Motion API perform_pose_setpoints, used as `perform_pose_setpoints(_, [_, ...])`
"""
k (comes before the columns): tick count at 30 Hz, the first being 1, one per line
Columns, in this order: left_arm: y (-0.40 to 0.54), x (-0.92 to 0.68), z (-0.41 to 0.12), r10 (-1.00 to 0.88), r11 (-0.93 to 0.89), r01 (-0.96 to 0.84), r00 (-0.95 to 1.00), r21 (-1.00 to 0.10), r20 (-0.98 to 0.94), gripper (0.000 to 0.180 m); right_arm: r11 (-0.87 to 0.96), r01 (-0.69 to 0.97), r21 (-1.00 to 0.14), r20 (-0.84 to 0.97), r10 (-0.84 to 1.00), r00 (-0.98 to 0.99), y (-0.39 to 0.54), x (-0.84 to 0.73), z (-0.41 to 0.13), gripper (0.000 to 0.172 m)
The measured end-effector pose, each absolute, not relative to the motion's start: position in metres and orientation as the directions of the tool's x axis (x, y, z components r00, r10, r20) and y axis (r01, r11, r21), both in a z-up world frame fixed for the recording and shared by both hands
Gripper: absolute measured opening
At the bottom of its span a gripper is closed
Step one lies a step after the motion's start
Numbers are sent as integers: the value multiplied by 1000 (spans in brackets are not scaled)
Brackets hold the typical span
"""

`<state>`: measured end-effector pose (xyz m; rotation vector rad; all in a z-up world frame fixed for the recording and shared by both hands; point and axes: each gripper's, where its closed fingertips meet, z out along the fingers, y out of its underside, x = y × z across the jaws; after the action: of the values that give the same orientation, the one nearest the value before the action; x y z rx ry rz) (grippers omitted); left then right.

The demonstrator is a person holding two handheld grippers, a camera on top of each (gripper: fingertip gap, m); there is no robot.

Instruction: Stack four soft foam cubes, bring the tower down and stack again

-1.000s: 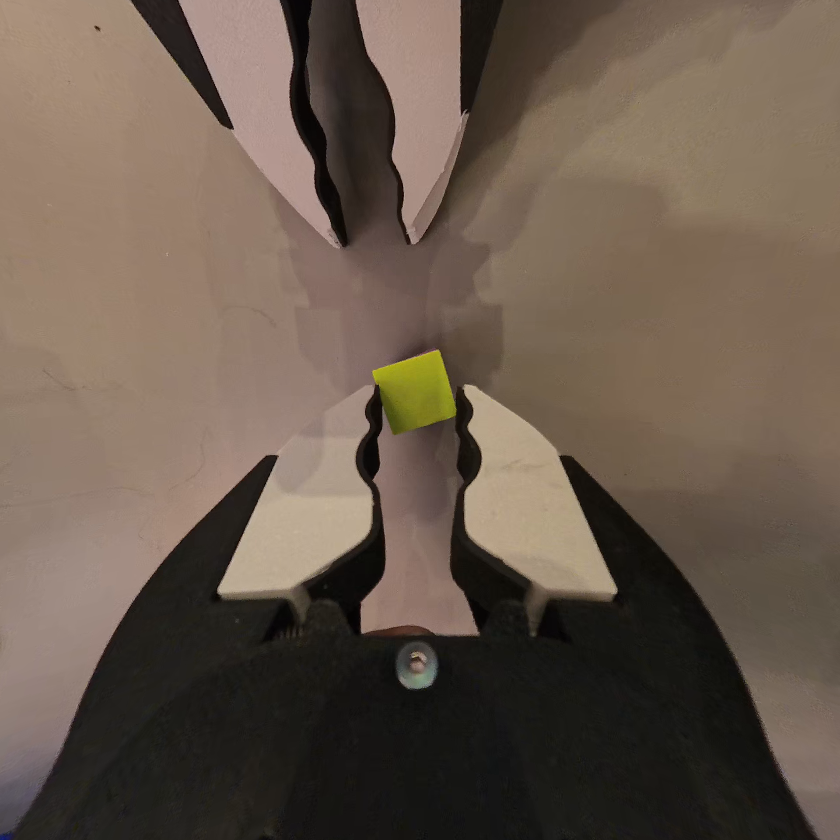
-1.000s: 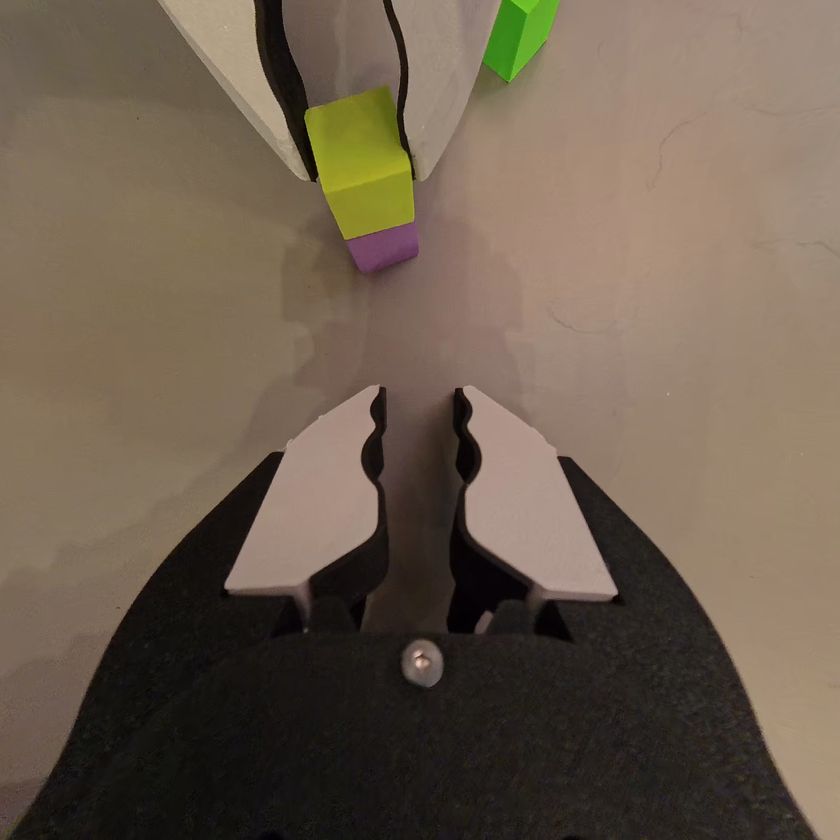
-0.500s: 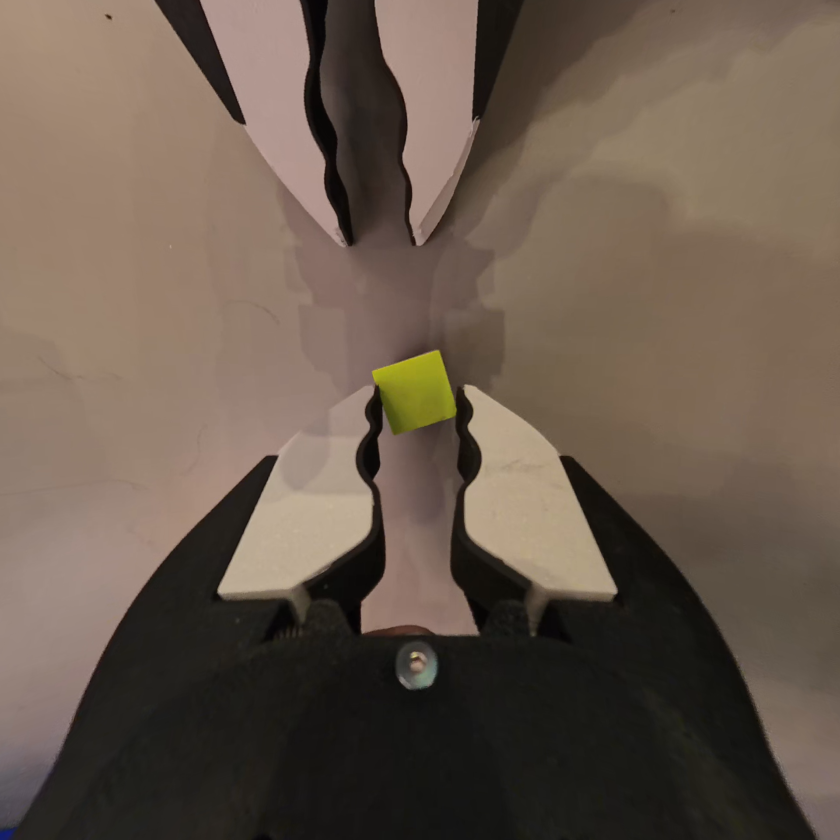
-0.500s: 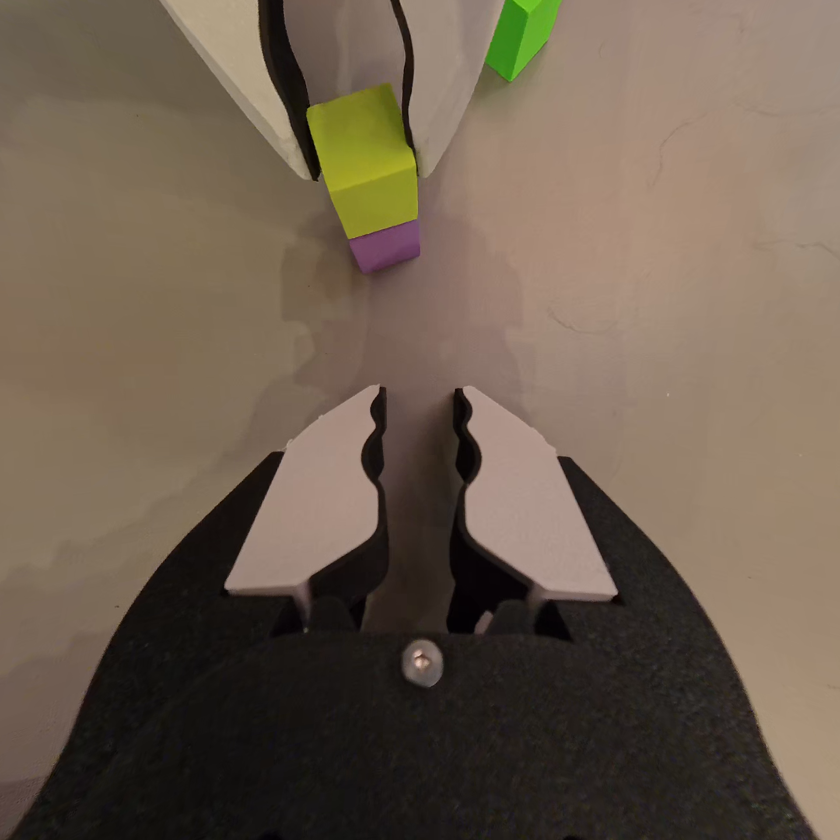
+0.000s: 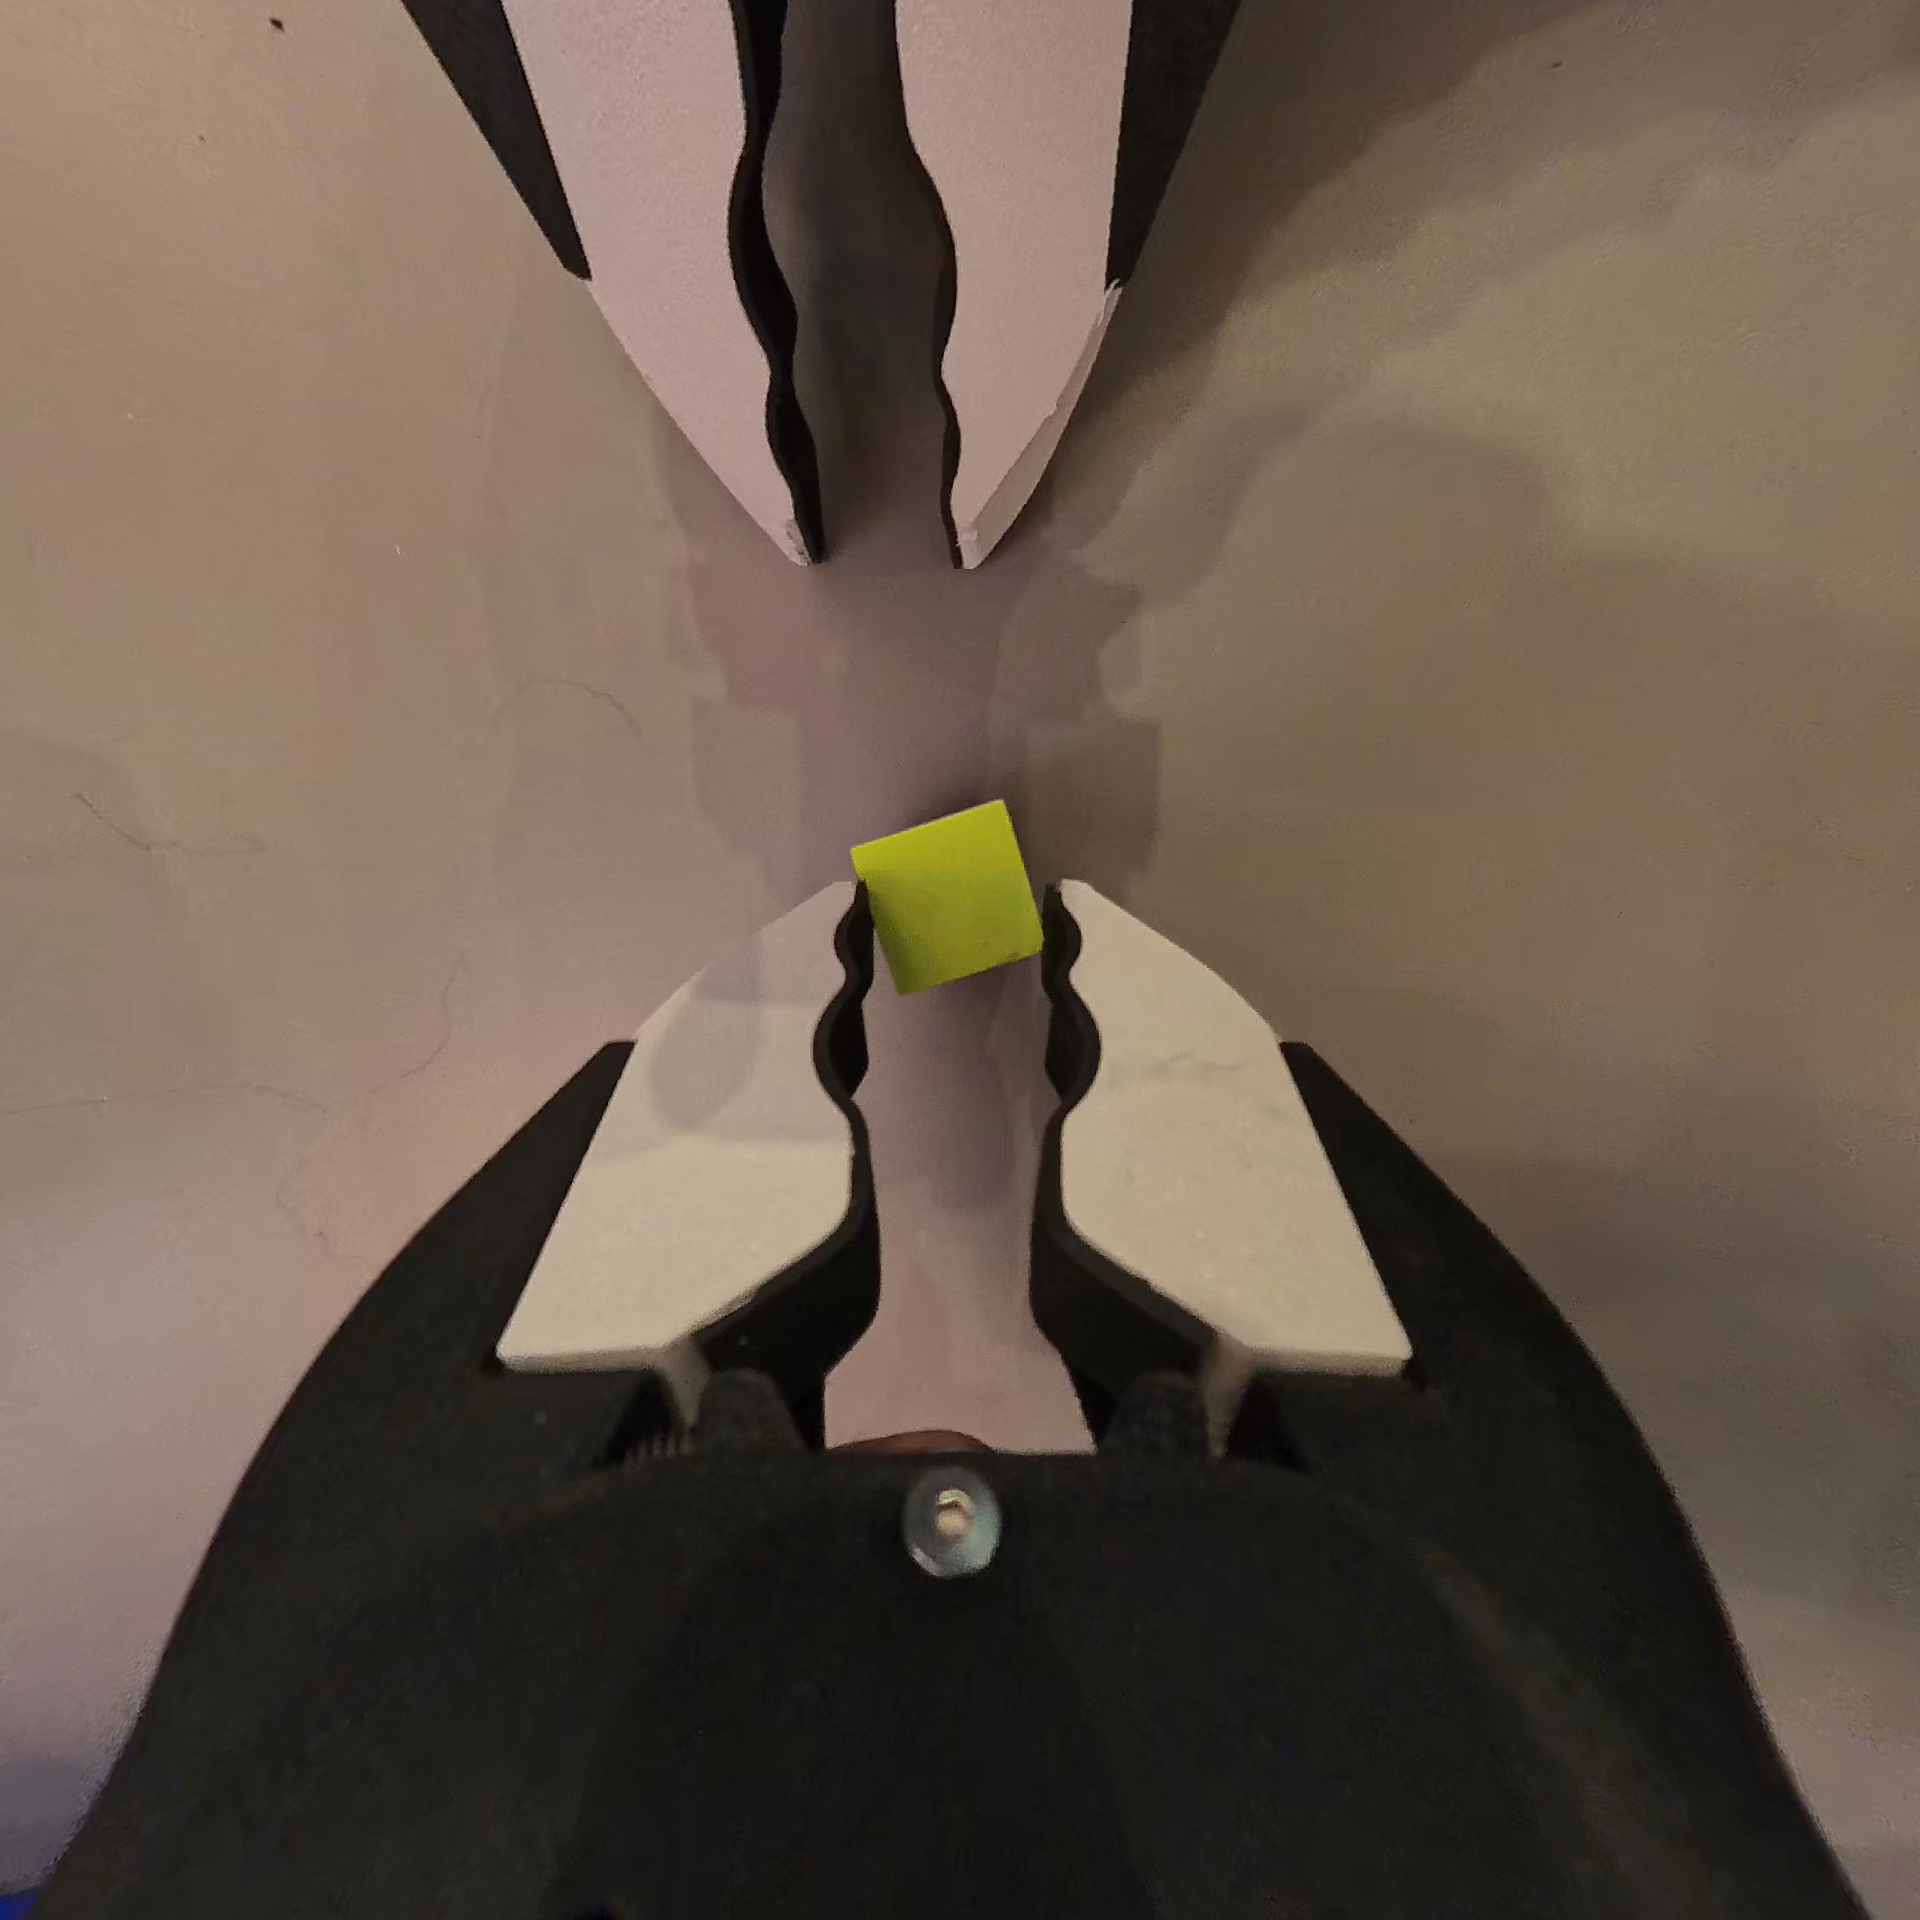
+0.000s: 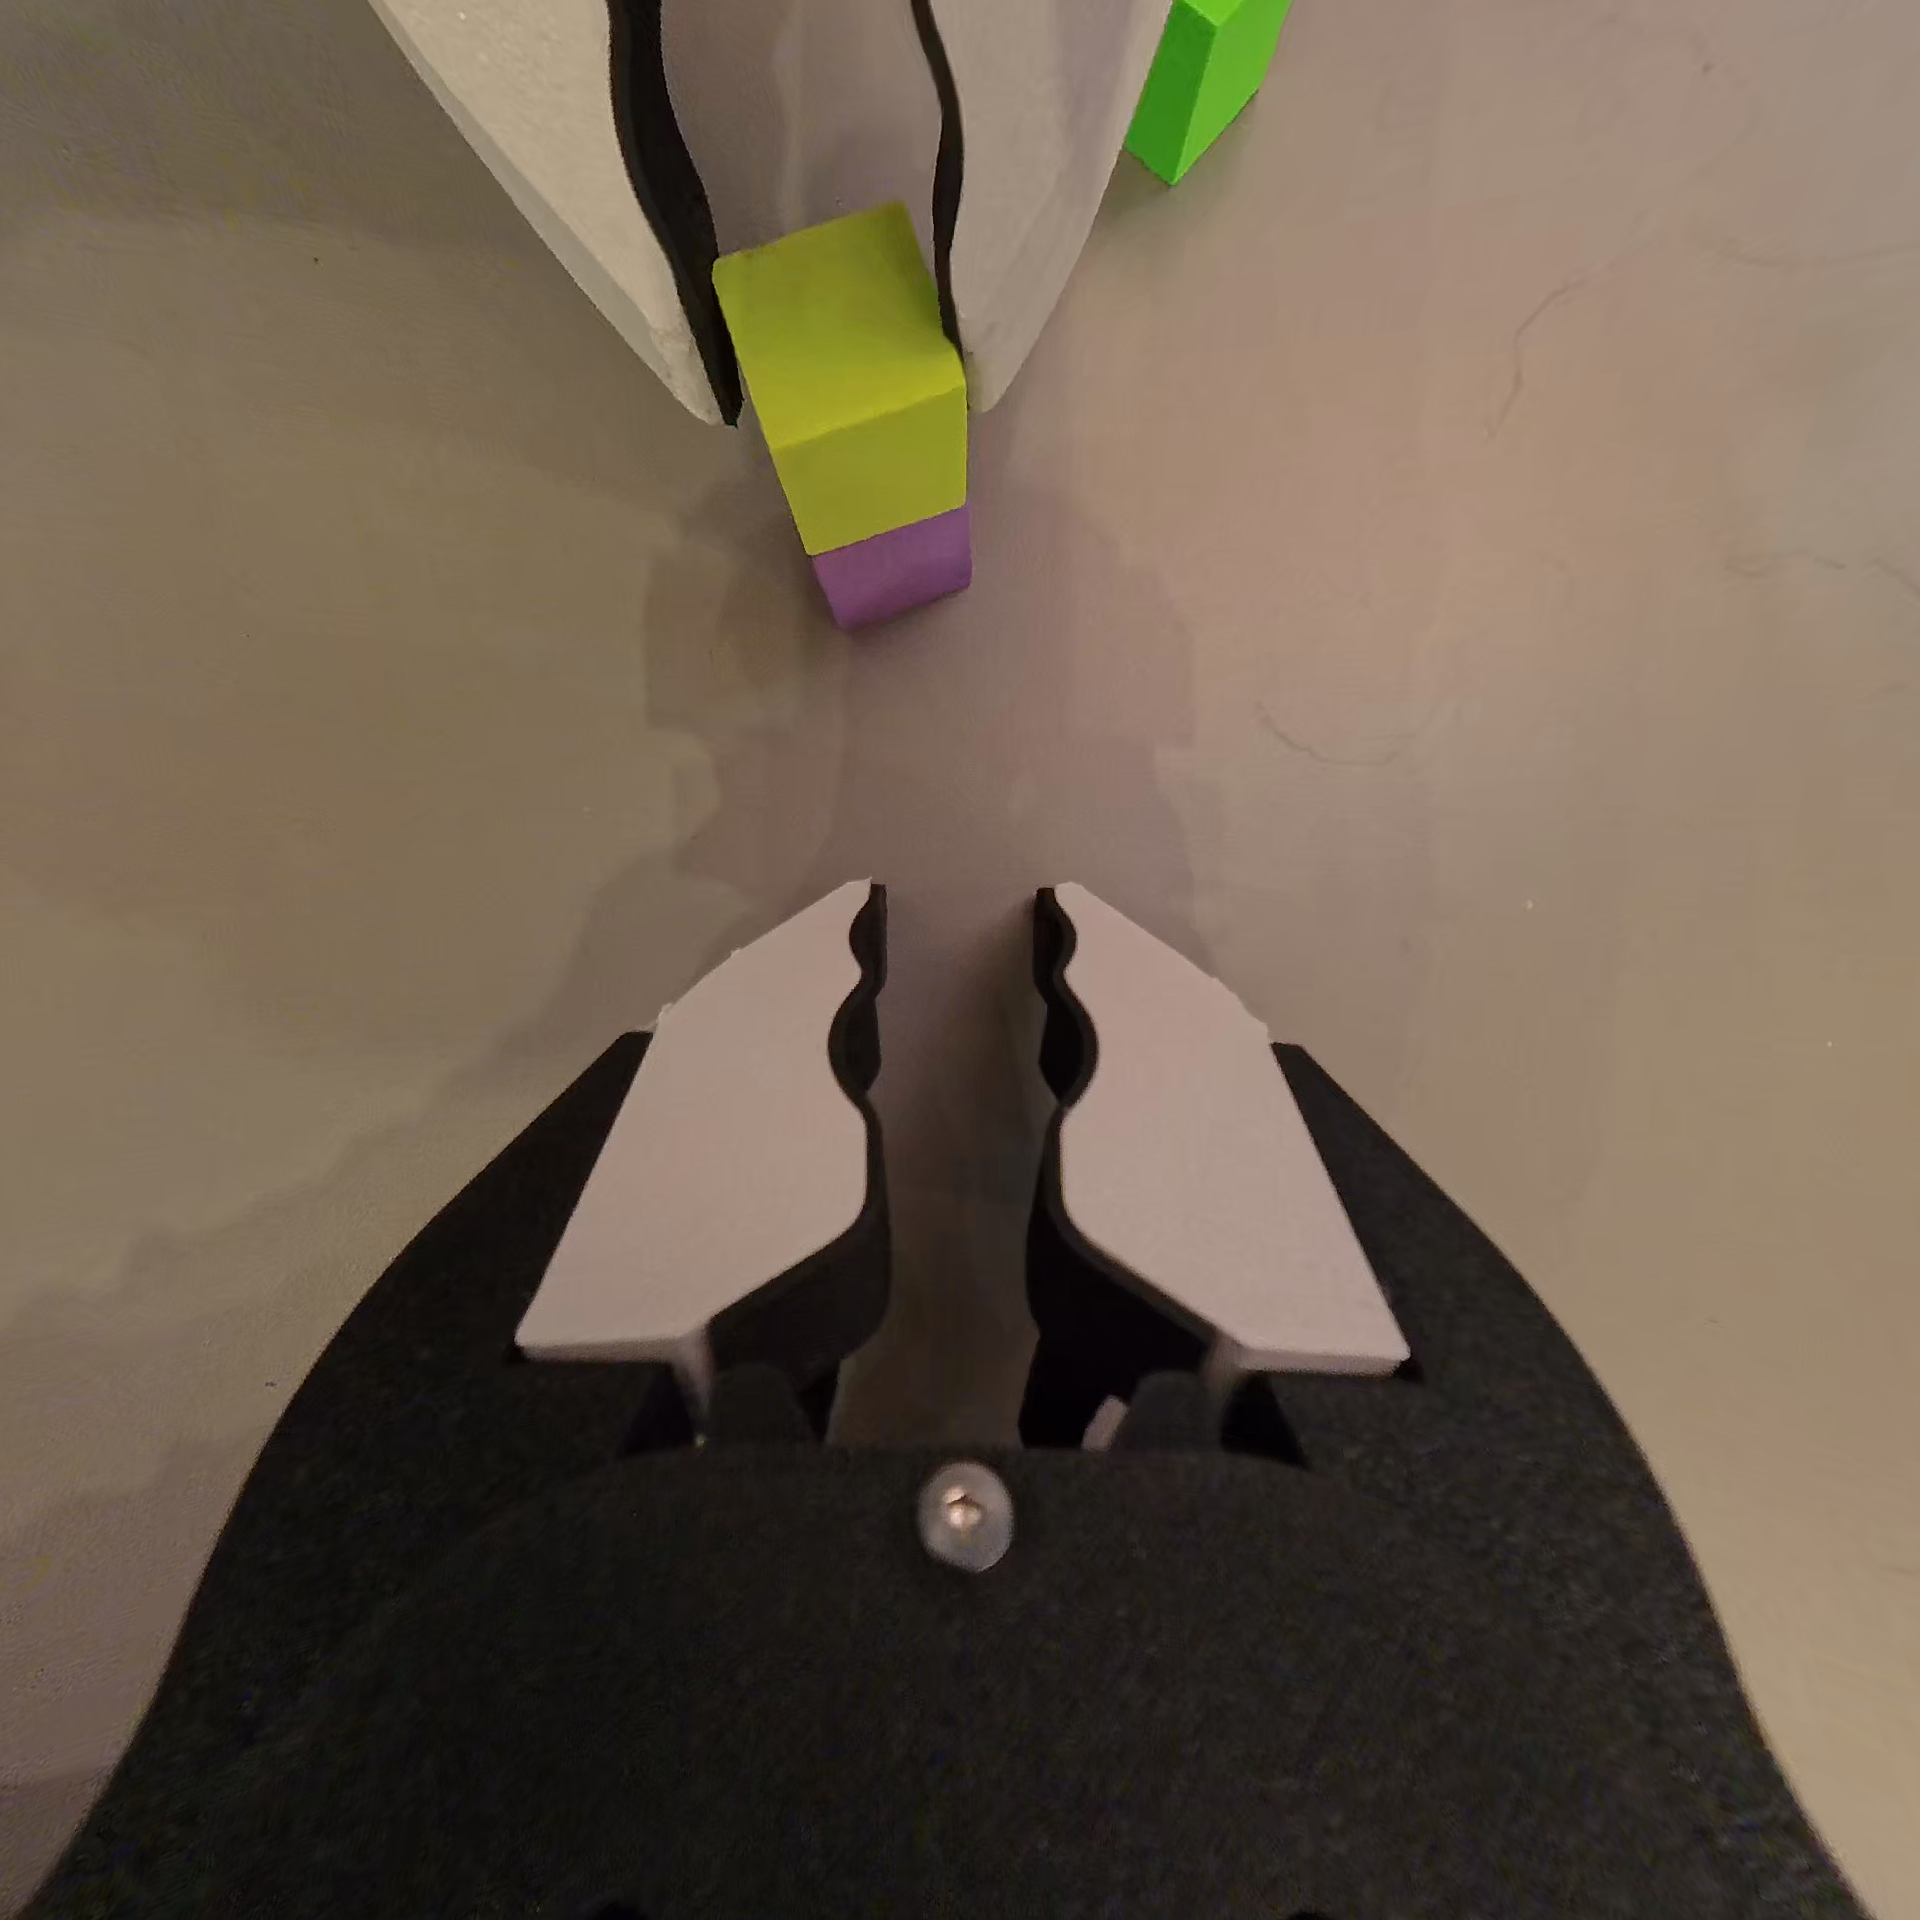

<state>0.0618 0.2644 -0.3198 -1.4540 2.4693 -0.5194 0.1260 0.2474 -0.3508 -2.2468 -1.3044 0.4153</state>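
Grey counter (image 6: 312,623) ran under everything. The two claws faced each other tip to tip across it.

Left claw (image 5: 954,896) was clenched on the lime-yellow foam cube (image 5: 951,899). Seen from the right wrist cam, both dark pads sat against the cube's sides at the very tips. The cube was turned a bit vs the claw's axis, so the pads (image 5: 850,914) met it nearer its corners than flat on its faces. No long axis to speak of, since it's a cube.

Right claw (image 6: 958,894) was released w/ nothing between its pads, just bare counter. The stack lay straight ahead of it, well apart, so the left claw was by far the nearer one.

Key relation: the lime-yellow cube sat directly on top of the purple cube (image 6: 899,577). Their front faces were roughly flush and both were in line w/ the left claw's tips. That made two of four stacked, prob. A brighter green cube (image 6: 1195,94) lay on the counter beyond and just beside the left claw, to the right as the right claw looked. The 4th cube wasn't in view.

Judgement: the next move hinged on that top-over-bottom alignment. The left claw needed to let go evenly and back off along its own axis. Otherwise the corner contact could twist the soft cube off the purple one.
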Motion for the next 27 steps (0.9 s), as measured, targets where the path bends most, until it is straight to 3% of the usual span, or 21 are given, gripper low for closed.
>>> perform_pose_setpoints(5, [265, 61, -320, -882, 435, -803, -470, -407, -14, 32, -411, 717, -562, -10, 871, 492, 247, 126, -351, 26])
perform_pose_setpoints(12, [273, 56, -308, -909, 389, -816, -416, -429, -33, 60, -410, 719, -562, -10, 872, 489, 247, 126, -351, 25])
perform_pose_setpoints(27, [351, 12, -317, -990, 31, -890, 37, -455, -139, 54, -409, 722, -558, -11, 874, 486, 246, 125, -351, 24])
